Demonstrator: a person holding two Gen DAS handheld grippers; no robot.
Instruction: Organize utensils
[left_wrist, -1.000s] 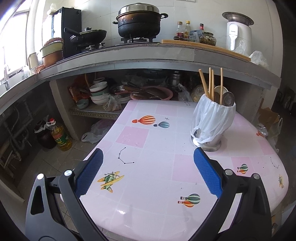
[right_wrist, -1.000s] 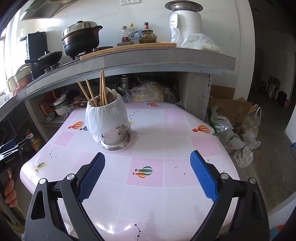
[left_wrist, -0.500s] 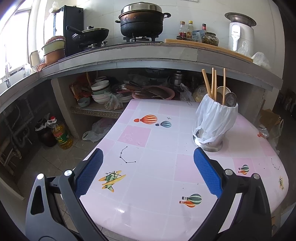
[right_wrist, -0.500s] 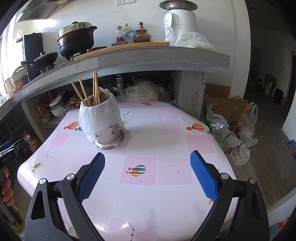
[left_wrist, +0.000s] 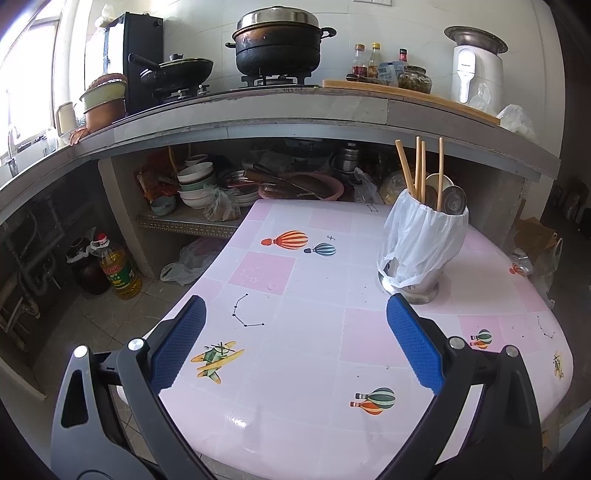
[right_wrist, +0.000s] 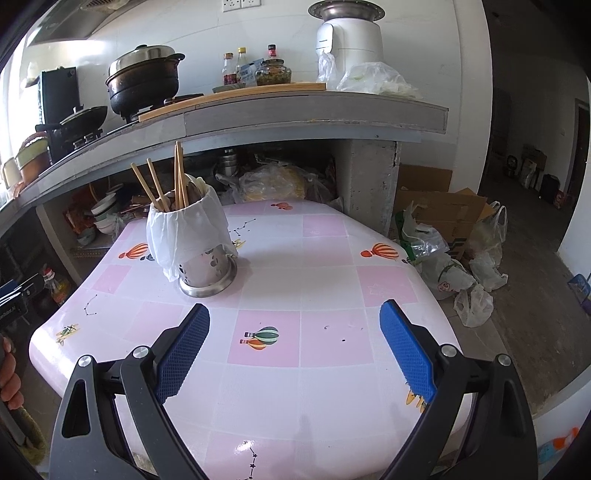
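Both the left gripper (left_wrist: 293, 317) and right gripper (right_wrist: 295, 321) are wide apart, empty, over the surface (right_wrist: 325, 258). Chopsticks (right_wrist: 179, 177) stand in the holder (right_wrist: 207, 266).

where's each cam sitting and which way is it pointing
Left wrist: on the left gripper, open over the pink tiled table's left end, facing the stove counter.
Right wrist: on the right gripper, open at the near edge; a hand shows at far left.
Shared: the bag-wrapped steel utensil holder with wooden chopsticks.
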